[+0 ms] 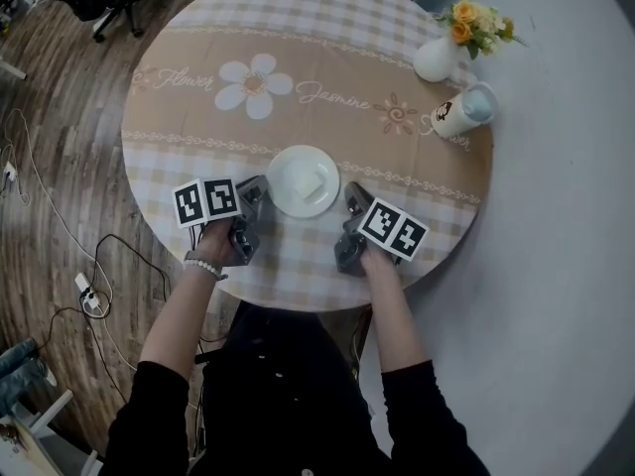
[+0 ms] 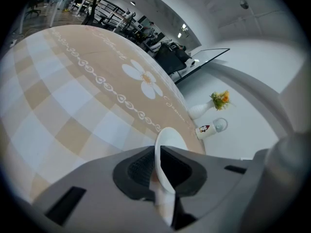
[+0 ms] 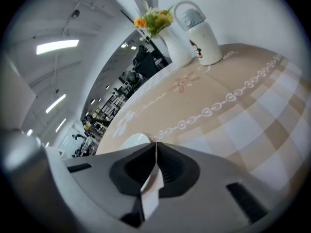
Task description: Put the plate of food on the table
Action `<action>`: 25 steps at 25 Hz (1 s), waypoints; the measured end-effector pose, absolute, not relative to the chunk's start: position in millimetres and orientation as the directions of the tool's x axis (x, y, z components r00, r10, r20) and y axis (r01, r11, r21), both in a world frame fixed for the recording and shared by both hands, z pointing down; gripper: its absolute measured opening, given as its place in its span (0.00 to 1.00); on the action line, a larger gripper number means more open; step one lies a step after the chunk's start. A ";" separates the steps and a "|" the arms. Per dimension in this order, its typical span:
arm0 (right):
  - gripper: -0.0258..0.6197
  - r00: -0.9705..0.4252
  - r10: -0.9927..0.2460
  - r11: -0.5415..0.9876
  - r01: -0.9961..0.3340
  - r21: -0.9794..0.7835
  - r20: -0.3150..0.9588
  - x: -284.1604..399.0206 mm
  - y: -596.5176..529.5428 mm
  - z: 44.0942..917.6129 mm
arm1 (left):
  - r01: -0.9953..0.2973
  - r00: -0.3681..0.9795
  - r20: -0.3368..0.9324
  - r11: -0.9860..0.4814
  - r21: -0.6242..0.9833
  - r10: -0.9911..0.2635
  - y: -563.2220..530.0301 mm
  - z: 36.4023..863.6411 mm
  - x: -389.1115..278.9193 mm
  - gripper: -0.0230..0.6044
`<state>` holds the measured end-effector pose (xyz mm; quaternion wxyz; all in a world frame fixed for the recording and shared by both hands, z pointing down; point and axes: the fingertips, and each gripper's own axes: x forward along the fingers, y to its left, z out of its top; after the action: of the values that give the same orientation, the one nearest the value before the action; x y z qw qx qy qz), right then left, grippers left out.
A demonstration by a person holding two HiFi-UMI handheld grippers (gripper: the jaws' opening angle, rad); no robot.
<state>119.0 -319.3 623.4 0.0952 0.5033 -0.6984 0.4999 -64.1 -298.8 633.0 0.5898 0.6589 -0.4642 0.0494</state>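
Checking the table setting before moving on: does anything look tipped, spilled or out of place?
Nothing stands out. The plate is level with its pale food piece centred, and the flower vase and lidded mug stand upright.

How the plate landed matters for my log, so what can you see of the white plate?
The plate is small, round, white and glossy, like ceramic, with a shallow rim. A pale squarish piece of food lies at its middle. It looks to rest level on the checked tablecloth, at its near edge. The left gripper is clamped on its left rim; the right gripper, jaws together, sits beside its right rim, contact unclear.
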 end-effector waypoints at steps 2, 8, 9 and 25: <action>0.04 -0.475 -0.657 -0.013 -0.770 -0.638 0.586 123.3 -321.3 612.0 | -0.663 0.576 0.578 0.083 0.744 -0.578 -298.4 621.5 -61.5 0.08; 0.04 -0.421 -0.723 0.077 -0.837 -0.542 0.548 128.1 -315.3 580.0 | -0.669 0.526 0.516 0.045 0.741 -0.676 -299.9 588.9 -71.8 0.05; 0.04 -0.417 -0.732 0.101 -0.848 -0.520 0.538 127.2 -314.5 572.6 | -0.681 0.511 0.510 0.037 0.731 -0.692 -300.3 582.5 -74.6 0.04; 0.04 -0.454 -0.814 0.380 -0.888 -0.258 0.363 101.7 -268.2 454.0 | -0.871 0.423 0.364 -0.262 0.415 -0.830 -268.2 442.9 -74.1 0.04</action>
<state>101.7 -268.2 454.0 0.0883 0.5152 -0.8260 0.2110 -74.1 -268.2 442.9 0.2859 0.7935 -0.5361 0.0360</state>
